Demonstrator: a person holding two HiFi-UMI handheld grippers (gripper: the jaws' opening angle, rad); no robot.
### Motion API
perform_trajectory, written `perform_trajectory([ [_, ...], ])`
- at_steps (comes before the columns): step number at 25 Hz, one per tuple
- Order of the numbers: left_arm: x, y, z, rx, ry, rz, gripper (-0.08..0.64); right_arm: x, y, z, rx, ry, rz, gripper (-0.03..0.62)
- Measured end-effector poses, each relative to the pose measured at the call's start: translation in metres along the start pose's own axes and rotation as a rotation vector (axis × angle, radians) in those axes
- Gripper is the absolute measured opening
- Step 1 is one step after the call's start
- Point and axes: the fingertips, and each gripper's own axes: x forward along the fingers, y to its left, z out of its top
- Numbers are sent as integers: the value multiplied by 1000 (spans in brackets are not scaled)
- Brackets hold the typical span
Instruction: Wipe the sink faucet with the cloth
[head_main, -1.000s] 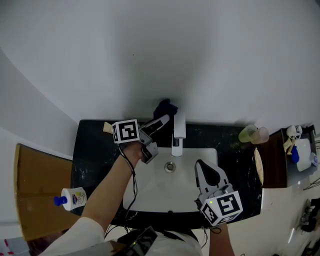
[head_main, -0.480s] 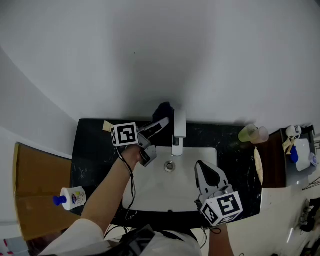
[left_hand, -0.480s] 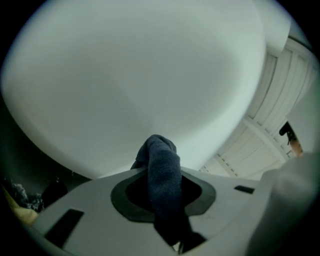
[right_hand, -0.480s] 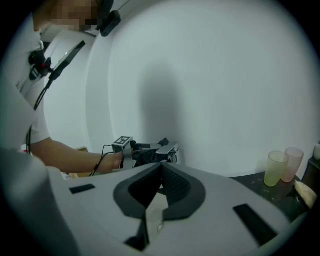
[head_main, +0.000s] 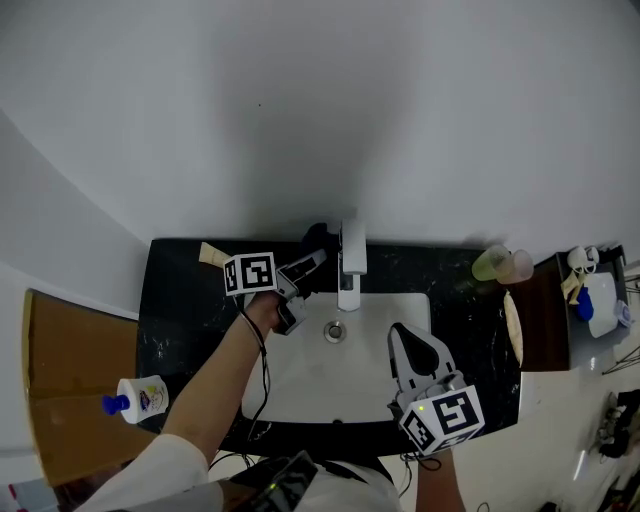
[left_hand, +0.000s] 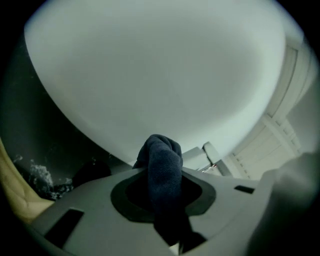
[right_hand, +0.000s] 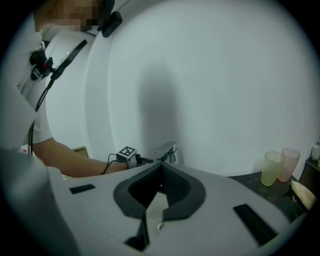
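Black counter (head_main: 180, 300) with white sink (head_main: 300, 385) under a plain white wall | left gripper (head_main: 316, 258) at 9 o'clock of the faucet (head_main: 349, 262), jaws narrowed and clamped on the bunched dark blue cloth (left_hand: 162, 167), cloth just beside the faucet | right gripper (right_hand: 161, 167) at the basin's 4 o'clock, jaws closed together, nothing between them

faucet (head_main: 350, 262) behind the sink (head_main: 320, 385) — cups (head_main: 503, 265) right, bottle (head_main: 140, 397) far left.

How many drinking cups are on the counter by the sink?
2. A yellow-green cup and a pink cup stand side by side at the right back corner of the counter. The left arm may hide others.
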Motion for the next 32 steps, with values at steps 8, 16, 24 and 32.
perform_trajectory([
  [8,-1,-67,25,55,-61,-188,92,1,3,5,-1,-14,3,5],
  [16,6,11,-15,-26,31,32,92,-1,3,-3,5,-2,-2,5],
  [24,-10,-85,8,-11,-59,-207,92,-2,5,0,2,-9,1,5],
  [32,-11,-66,-10,37,-15,-117,92,-8,6,-3,4,-7,-1,5],
])
